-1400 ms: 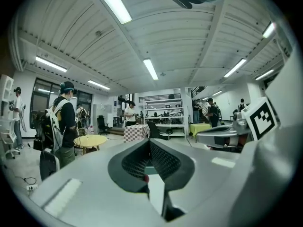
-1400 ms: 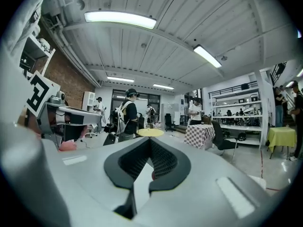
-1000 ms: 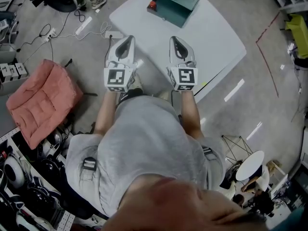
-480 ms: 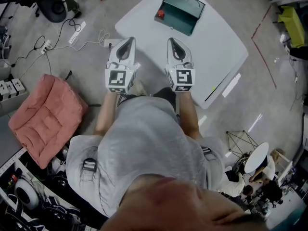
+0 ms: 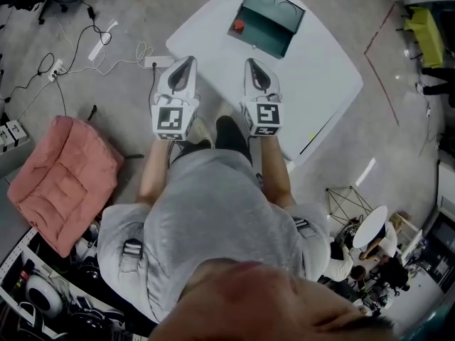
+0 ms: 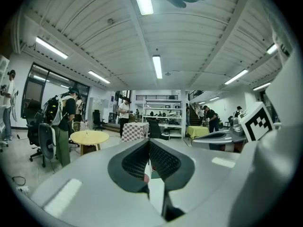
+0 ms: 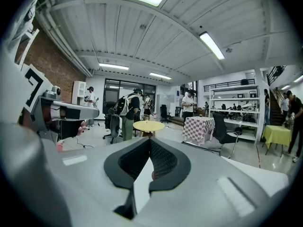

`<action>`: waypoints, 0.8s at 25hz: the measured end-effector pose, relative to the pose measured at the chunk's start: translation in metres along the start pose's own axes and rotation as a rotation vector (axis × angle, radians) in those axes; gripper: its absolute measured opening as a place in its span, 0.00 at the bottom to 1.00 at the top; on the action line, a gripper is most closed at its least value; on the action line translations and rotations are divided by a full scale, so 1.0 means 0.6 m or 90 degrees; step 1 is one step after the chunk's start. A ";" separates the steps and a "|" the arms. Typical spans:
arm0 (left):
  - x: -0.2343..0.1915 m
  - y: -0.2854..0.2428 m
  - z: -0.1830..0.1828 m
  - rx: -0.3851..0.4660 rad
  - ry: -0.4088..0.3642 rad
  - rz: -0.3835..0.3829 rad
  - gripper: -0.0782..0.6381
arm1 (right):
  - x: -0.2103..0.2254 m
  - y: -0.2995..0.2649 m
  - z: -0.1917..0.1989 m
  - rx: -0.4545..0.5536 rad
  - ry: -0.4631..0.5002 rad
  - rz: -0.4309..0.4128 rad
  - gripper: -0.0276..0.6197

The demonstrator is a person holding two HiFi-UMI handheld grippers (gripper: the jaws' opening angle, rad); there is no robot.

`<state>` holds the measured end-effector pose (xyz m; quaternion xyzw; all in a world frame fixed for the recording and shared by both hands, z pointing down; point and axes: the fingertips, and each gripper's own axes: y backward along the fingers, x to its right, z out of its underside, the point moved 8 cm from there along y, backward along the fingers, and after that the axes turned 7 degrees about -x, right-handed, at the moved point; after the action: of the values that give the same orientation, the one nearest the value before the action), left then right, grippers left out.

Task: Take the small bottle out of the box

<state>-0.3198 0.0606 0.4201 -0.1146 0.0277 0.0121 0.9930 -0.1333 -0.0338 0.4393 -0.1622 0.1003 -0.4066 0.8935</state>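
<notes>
Both pairs of jaws are pressed tip to tip with nothing between them. The left gripper view shows the black pads of the left gripper (image 6: pixel 149 144) meeting at their ends, and the right gripper view shows the same for the right gripper (image 7: pixel 150 144).

From the head view, the left gripper (image 5: pixel 186 61) and right gripper (image 5: pixel 254 62) are held side by side, pointing away from the person across the near edge of the white table (image 5: pixel 313 69). The left one is over the table's near left corner, and the right one is further along that edge. Each carries its marker cube at the back, close to the person's grey shirt (image 5: pixel 213 219).

The green box (image 5: pixel 269 21) lies on the far half of the table, toward its left side, well apart from both grippers. 2 round outlines show on its far part. The small bottle (image 5: pixel 239 25) shows only as a red spot at the box's left corner, too small to make out further.

On the floor left of the person lies a pink cushion (image 5: pixel 60 183), and cables (image 5: pixel 92 38) trail near the table's left corner. Both gripper views look across a workshop hall with a round yellow table (image 6: pixel 89 136).
</notes>
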 end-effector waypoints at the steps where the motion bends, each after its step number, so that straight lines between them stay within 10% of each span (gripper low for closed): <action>1: -0.002 -0.008 0.002 -0.002 0.003 -0.002 0.12 | 0.004 -0.009 0.000 -0.004 0.001 -0.002 0.05; 20: -0.038 -0.200 0.052 -0.094 0.029 -0.027 0.12 | 0.116 -0.214 0.041 -0.096 -0.019 -0.056 0.05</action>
<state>-0.3374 -0.0497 0.4789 -0.1885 0.0465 -0.0098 0.9809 -0.1698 -0.1609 0.5065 -0.2391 0.1102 -0.4346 0.8613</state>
